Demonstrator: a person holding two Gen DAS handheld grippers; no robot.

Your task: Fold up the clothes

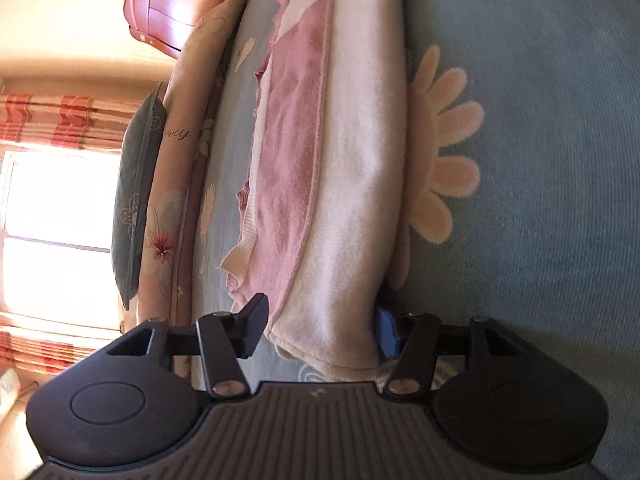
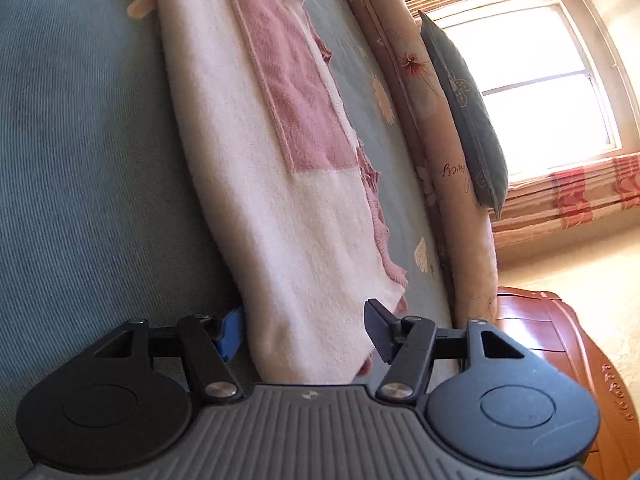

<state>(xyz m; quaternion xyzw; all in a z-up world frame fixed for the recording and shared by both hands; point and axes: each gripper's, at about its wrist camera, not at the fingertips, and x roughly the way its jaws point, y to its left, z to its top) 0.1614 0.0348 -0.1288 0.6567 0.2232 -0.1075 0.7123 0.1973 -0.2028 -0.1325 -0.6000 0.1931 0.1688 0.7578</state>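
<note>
We have the left gripper (image 1: 320,332) at 6 o'clock, jaws spread, straddling one end of the folded garment (image 1: 344,184); the right gripper (image 2: 304,332) likewise unclenched around the other end. Garment runs toward 12 along the bedspread (image 1: 540,120), placed for gripping both ends.

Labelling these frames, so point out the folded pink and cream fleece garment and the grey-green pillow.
Folded pink and cream fleece garment (image 1: 352,184), left wrist view, cream outer layer.
Grey-green pillow (image 2: 468,120), right wrist view, its flat face.
</note>
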